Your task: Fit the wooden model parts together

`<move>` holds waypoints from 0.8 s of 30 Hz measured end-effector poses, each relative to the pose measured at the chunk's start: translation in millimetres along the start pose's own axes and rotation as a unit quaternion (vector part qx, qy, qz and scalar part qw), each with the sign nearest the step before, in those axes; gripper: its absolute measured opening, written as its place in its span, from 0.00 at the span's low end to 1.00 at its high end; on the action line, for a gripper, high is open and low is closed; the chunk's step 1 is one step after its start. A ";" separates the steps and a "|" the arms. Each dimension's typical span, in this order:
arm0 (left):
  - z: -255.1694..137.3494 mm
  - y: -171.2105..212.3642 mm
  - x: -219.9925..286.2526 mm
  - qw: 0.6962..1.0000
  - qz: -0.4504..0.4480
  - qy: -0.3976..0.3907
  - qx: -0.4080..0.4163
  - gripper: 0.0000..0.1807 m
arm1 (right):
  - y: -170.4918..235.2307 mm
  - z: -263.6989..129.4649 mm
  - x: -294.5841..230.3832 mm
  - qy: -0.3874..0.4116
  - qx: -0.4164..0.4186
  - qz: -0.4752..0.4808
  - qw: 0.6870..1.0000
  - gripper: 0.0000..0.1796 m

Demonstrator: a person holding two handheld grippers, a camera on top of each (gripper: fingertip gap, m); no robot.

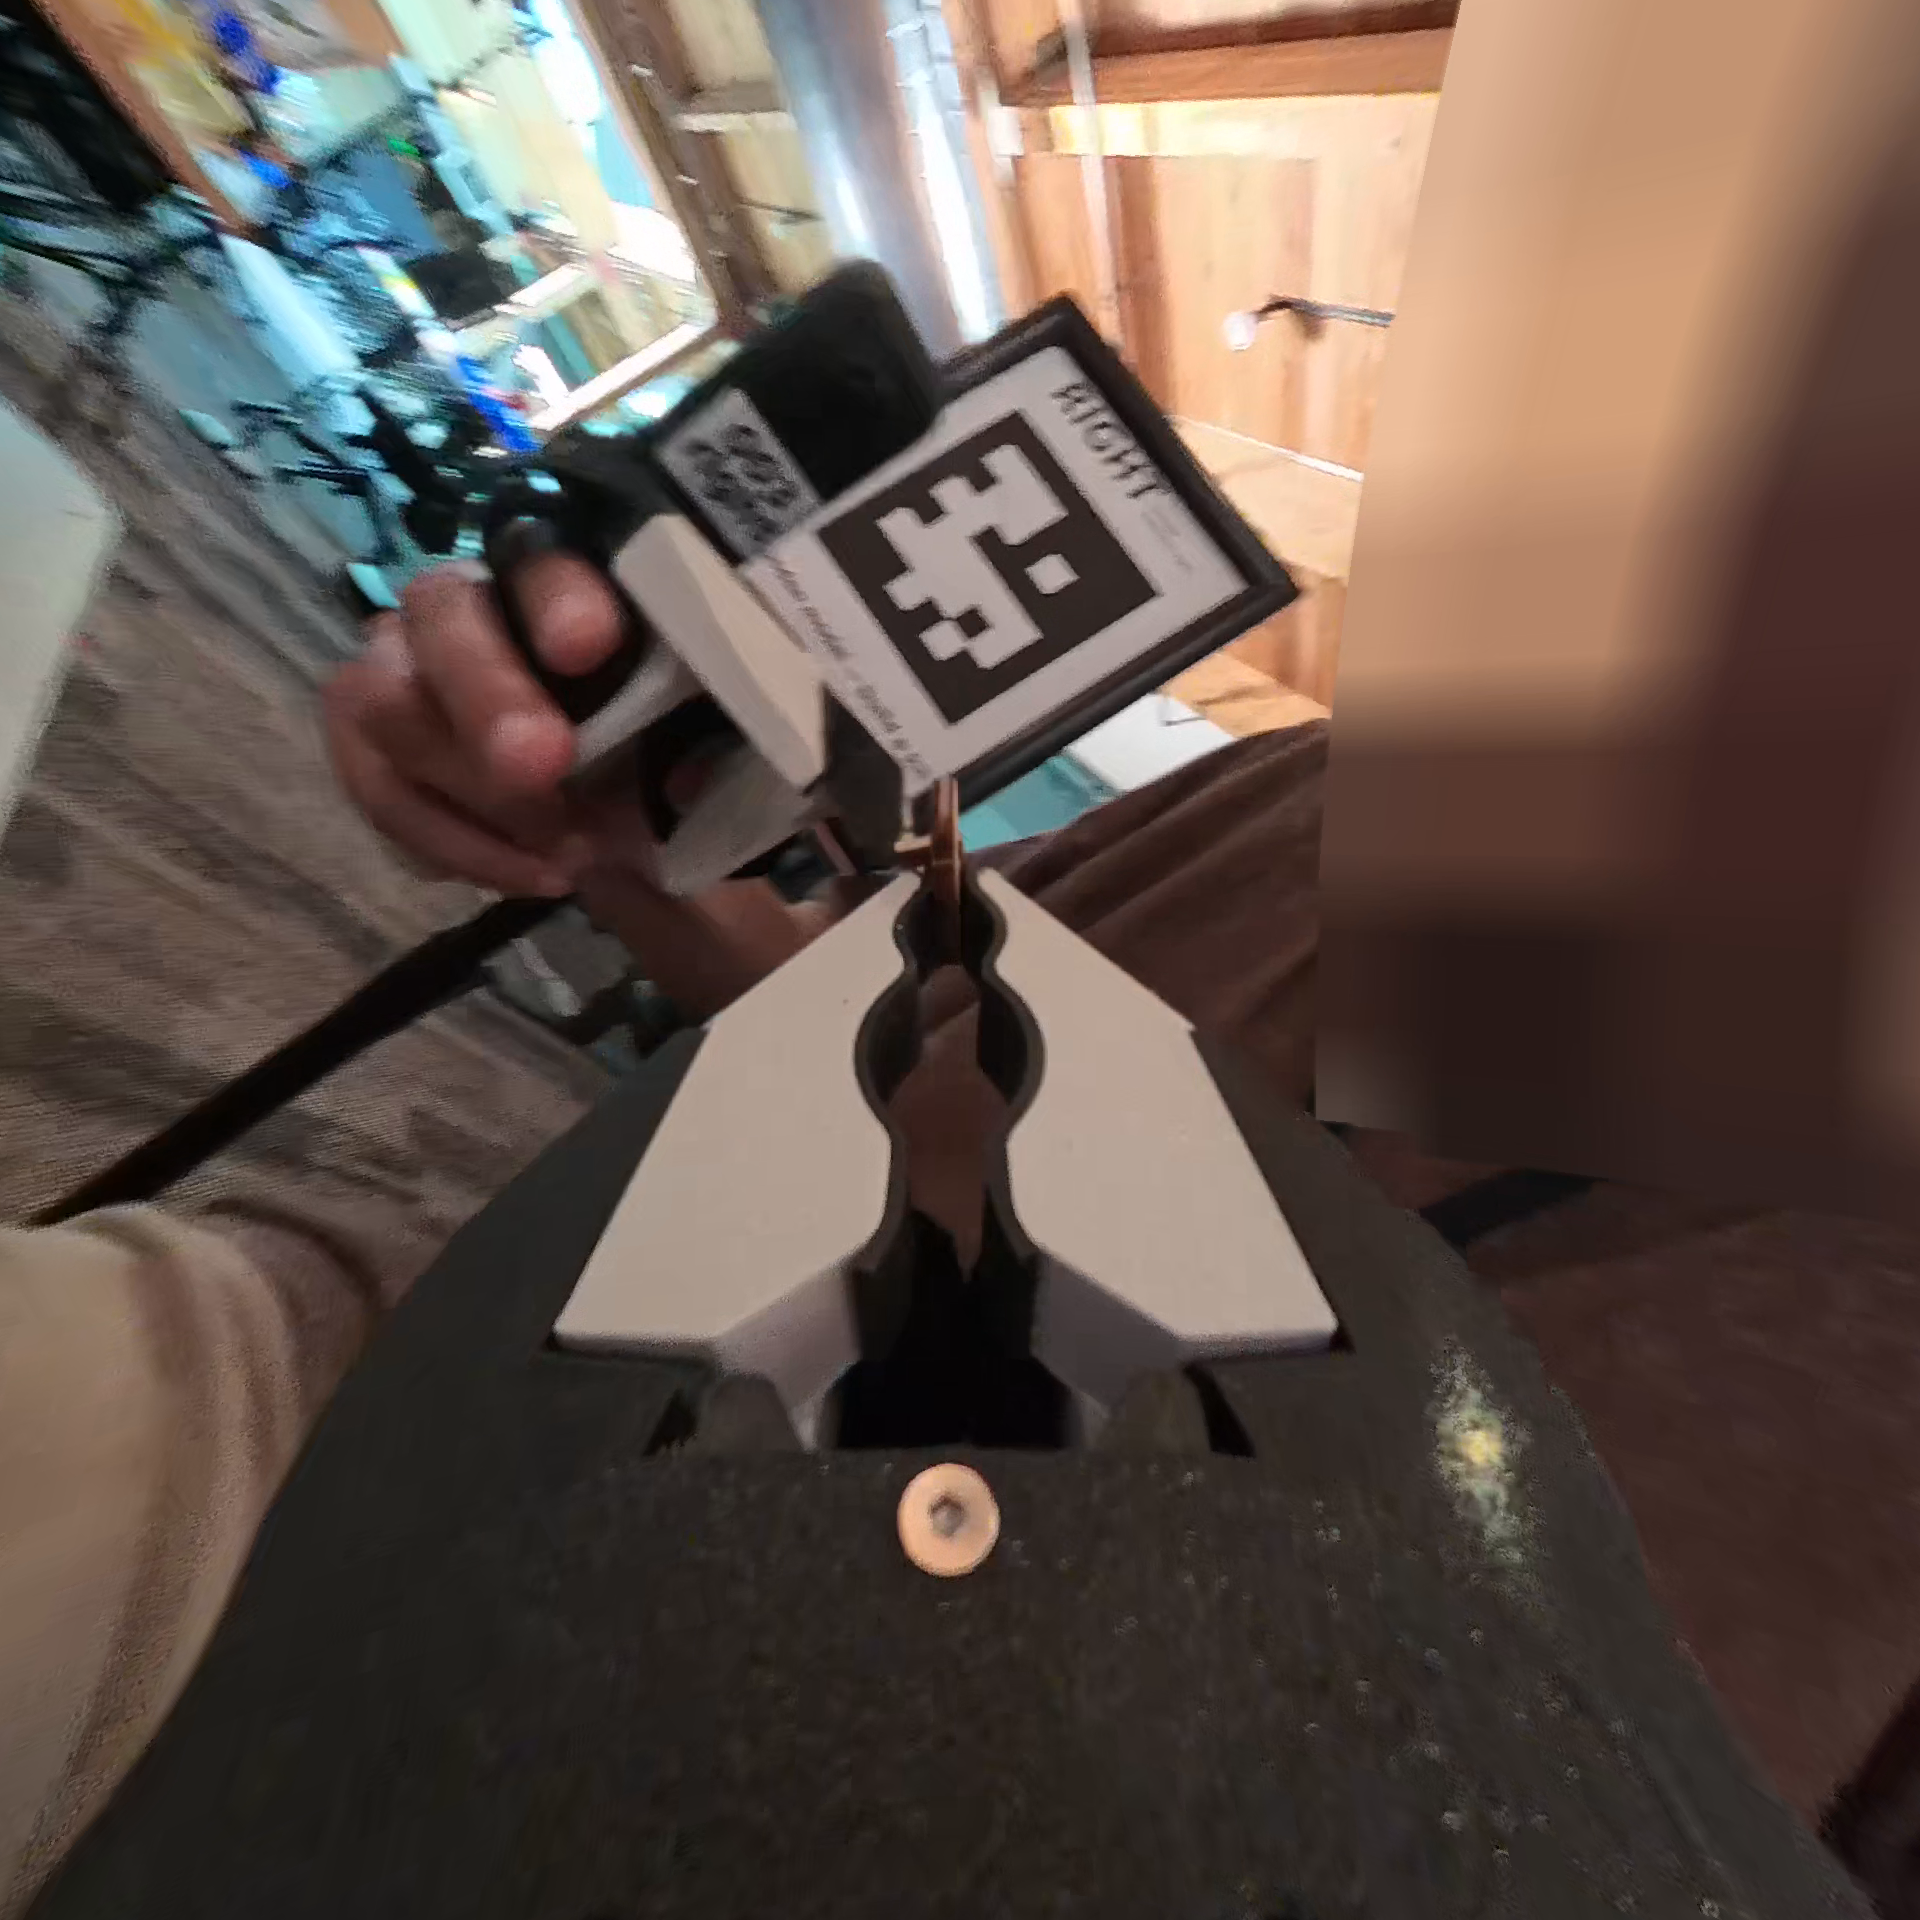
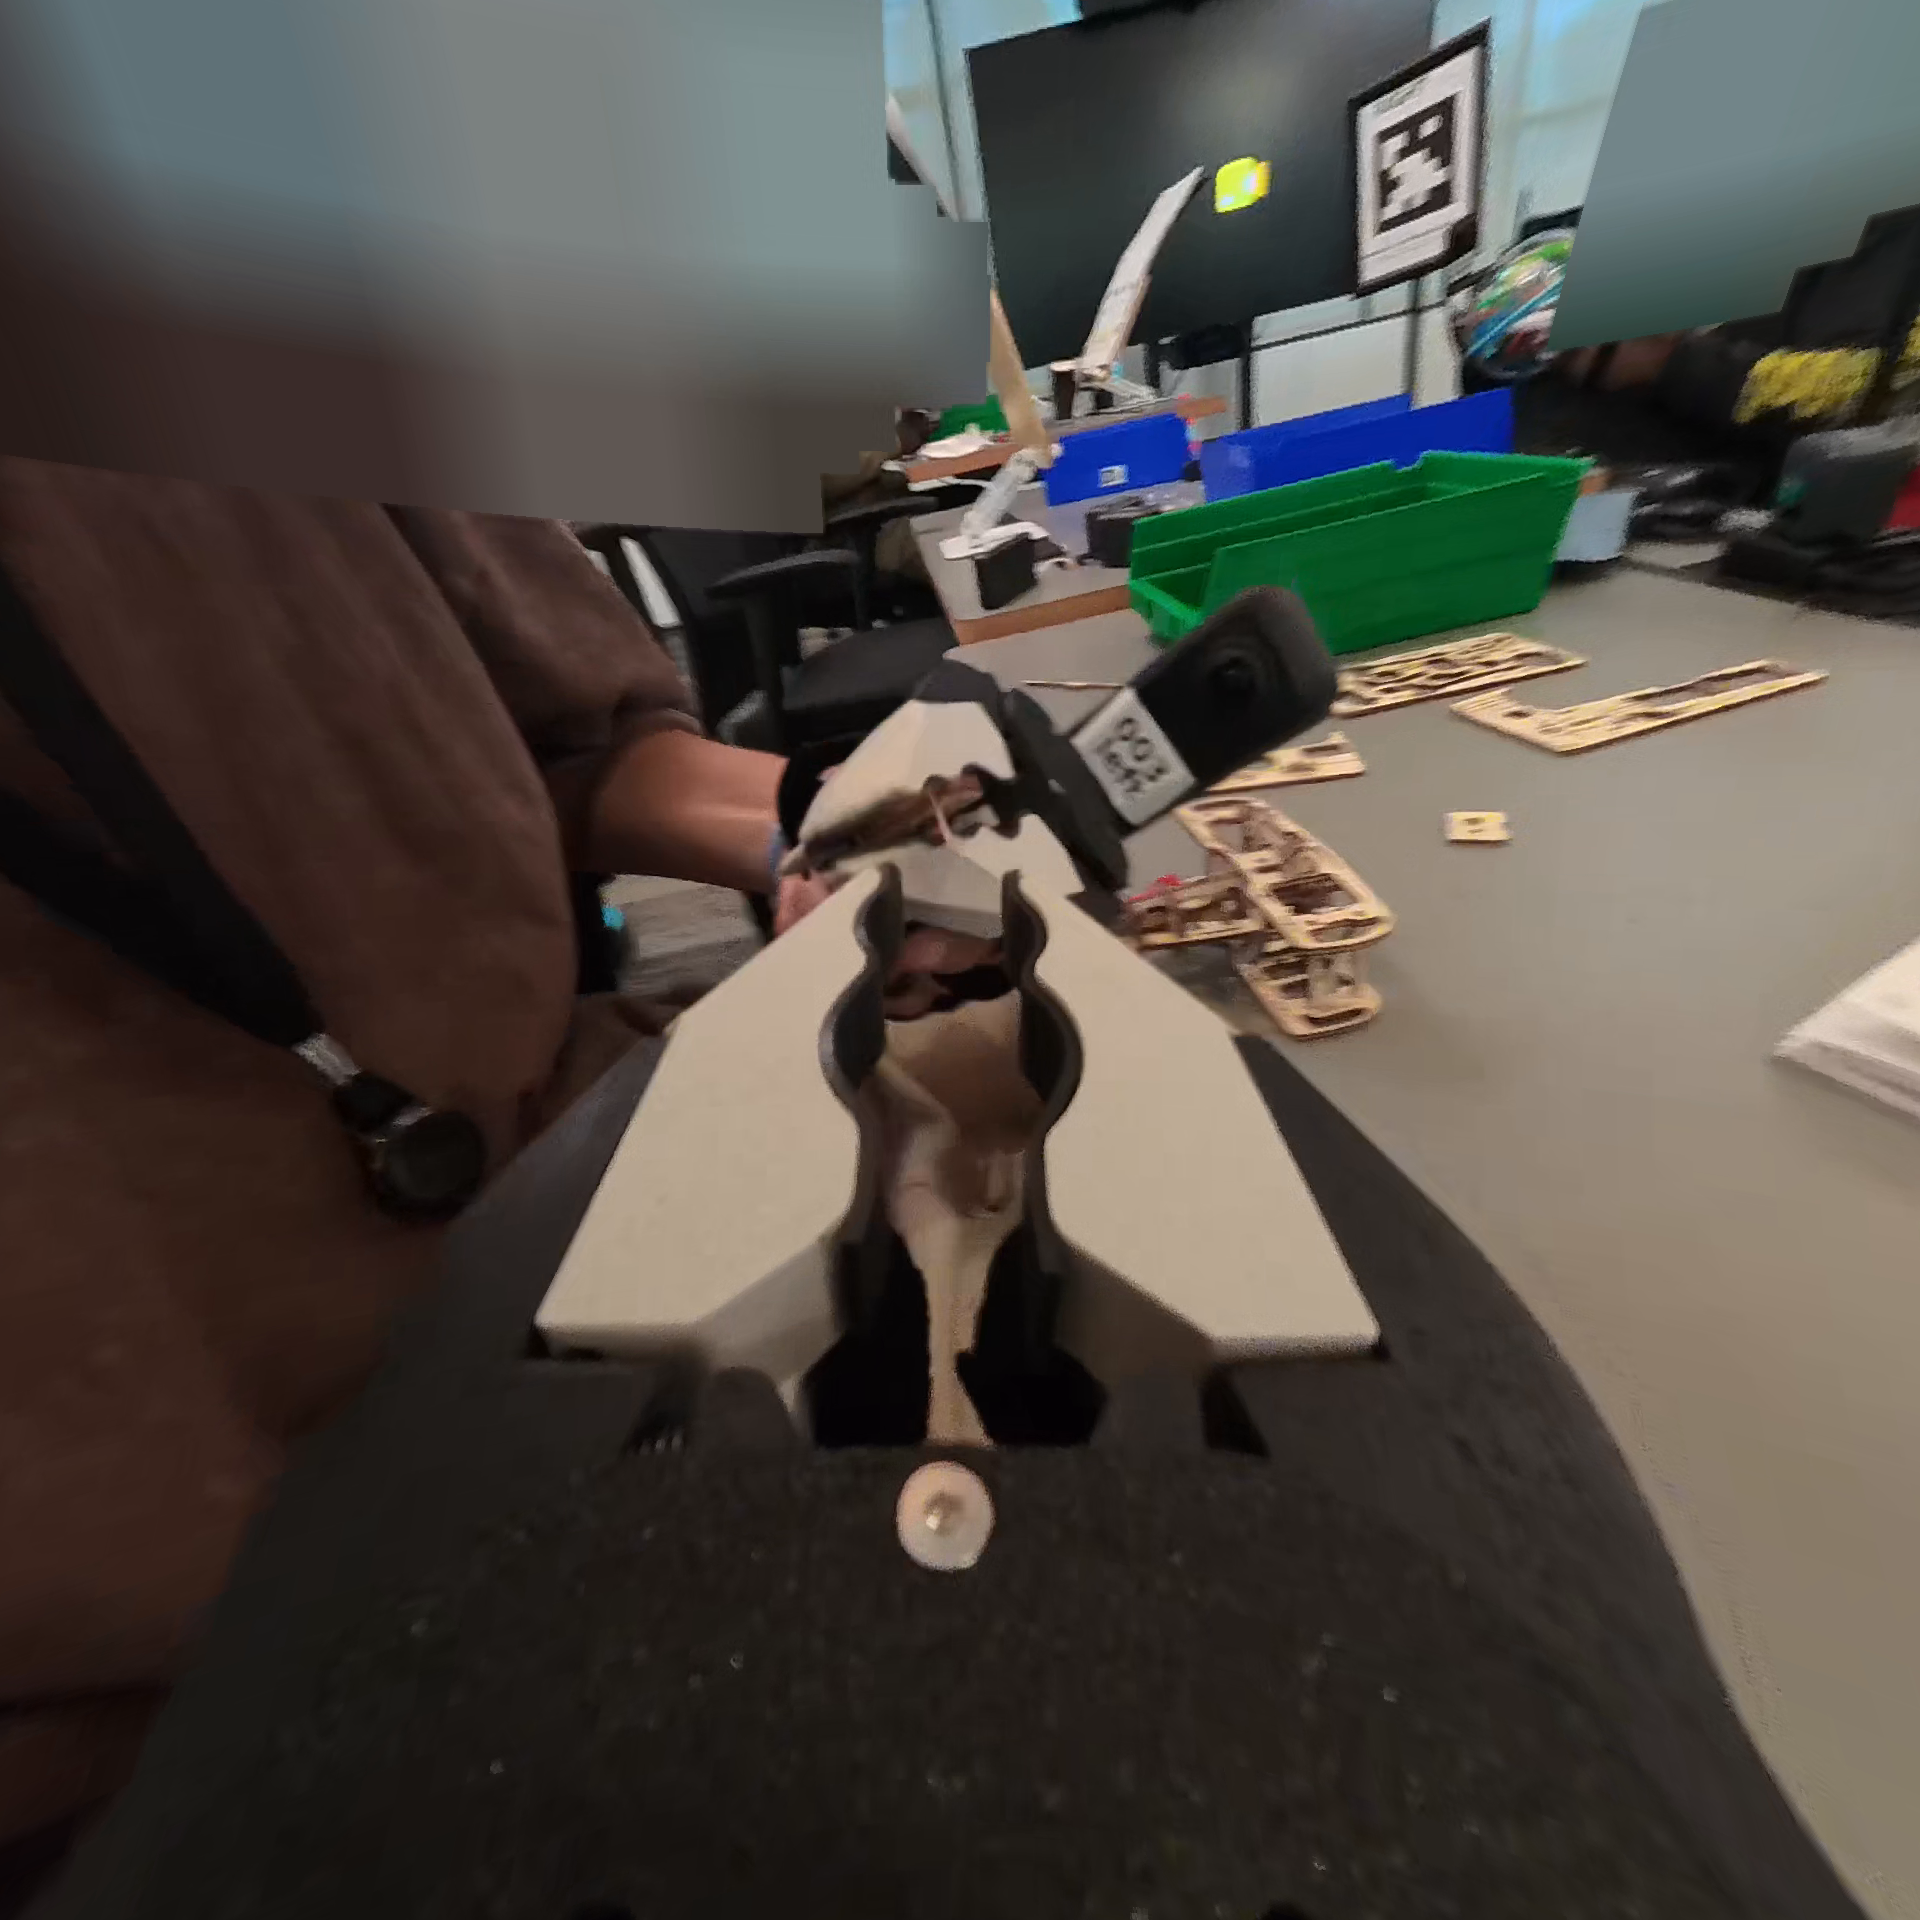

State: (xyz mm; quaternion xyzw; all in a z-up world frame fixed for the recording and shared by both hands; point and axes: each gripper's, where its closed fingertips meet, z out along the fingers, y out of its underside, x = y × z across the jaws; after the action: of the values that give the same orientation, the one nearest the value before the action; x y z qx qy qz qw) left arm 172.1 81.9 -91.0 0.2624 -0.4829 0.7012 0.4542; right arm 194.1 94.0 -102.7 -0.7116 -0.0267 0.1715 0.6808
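Note:
My left gripper (image 1: pixel 943 883) is shut on a thin flat wooden part (image 1: pixel 943 844) that stands on edge between its tips and sticks out a little past them. The right gripper (image 1: pixel 831 727), with a square marker card on it, hangs just beyond, touching or nearly touching that part. In the right wrist view my right gripper (image 2: pixel 948 891) has its jaws a finger-width apart with nothing gripped. The left gripper (image 2: pixel 914 821) sits right in front of it, holding small brown wooden parts (image 2: pixel 902 819). A half-built wooden biplane model (image 2: pixel 1278 925) lies on the grey table (image 2: pixel 1558 1039).
Laser-cut wooden sheets (image 2: pixel 1455 675) (image 2: pixel 1642 709) and a small loose wooden piece (image 2: pixel 1475 826) lie farther back on the table. A green bin (image 2: pixel 1371 551) and blue bins (image 2: pixel 1351 436) stand behind. White paper (image 2: pixel 1860 1029) lies at the right edge. A person in a brown top (image 2: pixel 312 831) is close on the left. My left and right fingertips are right by each other.

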 end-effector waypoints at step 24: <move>25.7 41.0 38.8 0.986 -0.008 0.137 -0.099 0.01 | -17.6 4.9 -61.7 -0.253 0.039 0.181 0.950 0.01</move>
State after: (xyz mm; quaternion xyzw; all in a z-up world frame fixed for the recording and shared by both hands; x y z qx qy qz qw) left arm 116.4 68.2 -67.6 0.1217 -0.4809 0.6758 0.5451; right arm 138.2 83.3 -72.8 -0.6105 -0.0618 0.4671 0.6366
